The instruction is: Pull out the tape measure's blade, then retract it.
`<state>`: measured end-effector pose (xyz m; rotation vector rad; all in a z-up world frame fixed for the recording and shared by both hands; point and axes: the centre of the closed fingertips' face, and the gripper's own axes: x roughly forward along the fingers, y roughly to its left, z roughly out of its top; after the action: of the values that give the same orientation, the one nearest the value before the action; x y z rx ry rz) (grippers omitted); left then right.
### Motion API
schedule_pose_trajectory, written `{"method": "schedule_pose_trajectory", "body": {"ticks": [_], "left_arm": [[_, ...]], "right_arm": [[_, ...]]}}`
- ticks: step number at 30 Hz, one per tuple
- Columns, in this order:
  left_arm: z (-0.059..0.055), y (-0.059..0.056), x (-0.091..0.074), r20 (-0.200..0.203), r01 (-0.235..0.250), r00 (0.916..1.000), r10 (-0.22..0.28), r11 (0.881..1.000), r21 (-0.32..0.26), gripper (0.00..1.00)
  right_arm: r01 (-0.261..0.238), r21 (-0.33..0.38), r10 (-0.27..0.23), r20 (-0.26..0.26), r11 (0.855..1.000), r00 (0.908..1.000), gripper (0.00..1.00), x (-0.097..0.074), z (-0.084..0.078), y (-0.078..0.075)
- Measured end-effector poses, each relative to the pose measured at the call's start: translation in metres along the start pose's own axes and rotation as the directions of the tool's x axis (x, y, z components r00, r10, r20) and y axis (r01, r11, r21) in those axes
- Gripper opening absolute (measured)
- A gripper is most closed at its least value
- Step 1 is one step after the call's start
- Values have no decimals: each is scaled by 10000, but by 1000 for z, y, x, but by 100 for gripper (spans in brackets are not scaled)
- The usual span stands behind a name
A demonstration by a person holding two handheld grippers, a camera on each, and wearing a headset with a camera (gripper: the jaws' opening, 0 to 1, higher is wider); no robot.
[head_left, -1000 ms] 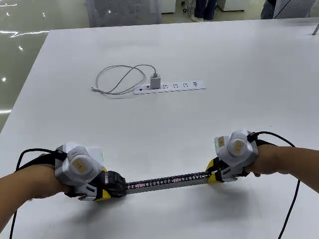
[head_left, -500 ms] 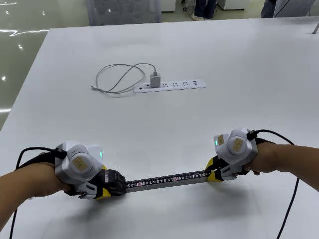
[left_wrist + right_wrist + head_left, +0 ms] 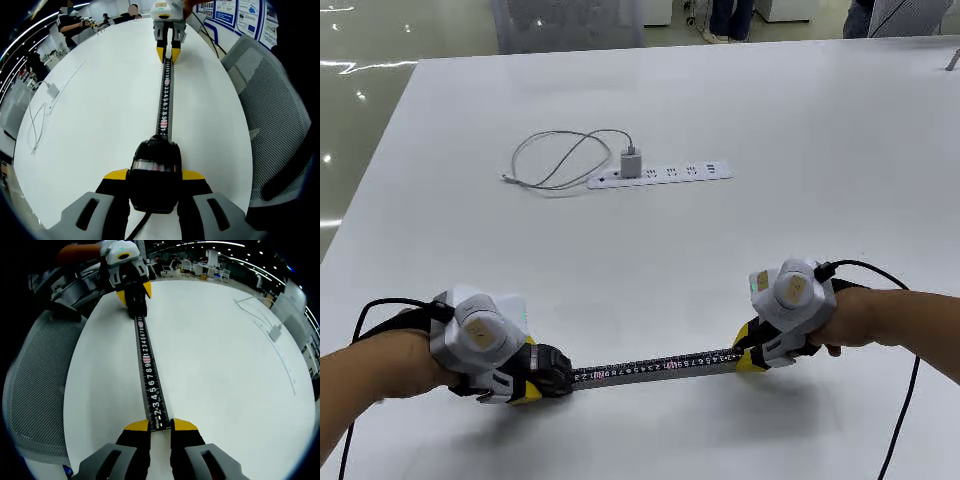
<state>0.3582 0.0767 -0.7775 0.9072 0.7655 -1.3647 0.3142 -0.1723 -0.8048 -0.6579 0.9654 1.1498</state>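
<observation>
Left gripper (image 3: 532, 368): we saw it clamped on the black tape measure case (image 3: 156, 155), one jaw on each side of it.
Right gripper (image 3: 160, 426): we found it narrowed to a pinch, with the blade's end caught between the yellow tips.
Blade (image 3: 147, 370): it ran out straight from the case to the right gripper, numbers facing up. We could not tell whether it touched the table (image 3: 770, 120).
Place: the whole tape lay well apart from the power strip (image 3: 660, 173), on the person's side of it. The case was slightly left of the strip's left end, and the blade's end slightly right of its right end.
Power strip: a charger (image 3: 632, 162) was plugged in near its left end, and the charger's cable (image 3: 555, 160) looped to the left of the strip.
</observation>
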Motion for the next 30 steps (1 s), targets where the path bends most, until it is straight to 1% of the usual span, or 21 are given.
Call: {"method": "schedule_pose_trajectory", "body": {"ticks": [4, 7, 8, 9, 13, 16, 21, 23, 26, 28, 30], "left_arm": [[0, 0, 0, 18, -20, 10000, 20, 10000, -62, 32], [0, 1, 0, 6, -12, 10000, 12, 9998, -186, 33], [0, 1, 0, -50, 11, 10000, -12, 9999, -147, 33], [1, 1, 1, -131, 51, 9999, -49, 10000, 80, 33], [-1, 1, 2, -222, 121, 9997, -119, 9999, 114, 33], [-1, 0, 0, -331, 296, 9990, -289, 9993, 208, 33], [-1, 0, -1, -418, 426, 9983, -415, 9988, 246, 33], [-2, 0, -2, -468, 483, 9978, -461, 9978, 459, 33], [-3, 2, -7, -380, 523, 9980, -512, 9982, 277, 33], [-6, 1, -8, -439, 540, 9977, -525, 9980, 324, 32], [-9, 3, -12, -487, 434, 9979, -423, 9989, 204, 33]], "right_arm": [[76, -511, -87, -224, 9987, 9997, 11, 1, 0, 1], [110, -675, -132, -327, 9977, 9994, 12, 1, 0, 1], [114, -692, -138, -335, 9975, 9993, 12, 1, 0, 1], [111, -669, -135, -357, 9977, 9993, 12, 1, 0, 0], [131, -773, -177, -597, 9969, 9981, 12, 1, 1, 1], [82, -816, -144, -758, 9966, 9970, 12, 1, 0, 1], [67, -762, -125, -753, 9971, 9971, 12, 1, 0, 1], [84, -865, -152, -782, 9962, 9968, 12, 1, 0, 1], [99, -986, -189, -903, 9951, 9957, 12, 0, 0, 2], [163, -1101, -269, -953, 9938, 9951, 12, -1, -1, 1], [208, -1026, -304, -931, 9945, 9952, 14, -3, -1, 0]]}}
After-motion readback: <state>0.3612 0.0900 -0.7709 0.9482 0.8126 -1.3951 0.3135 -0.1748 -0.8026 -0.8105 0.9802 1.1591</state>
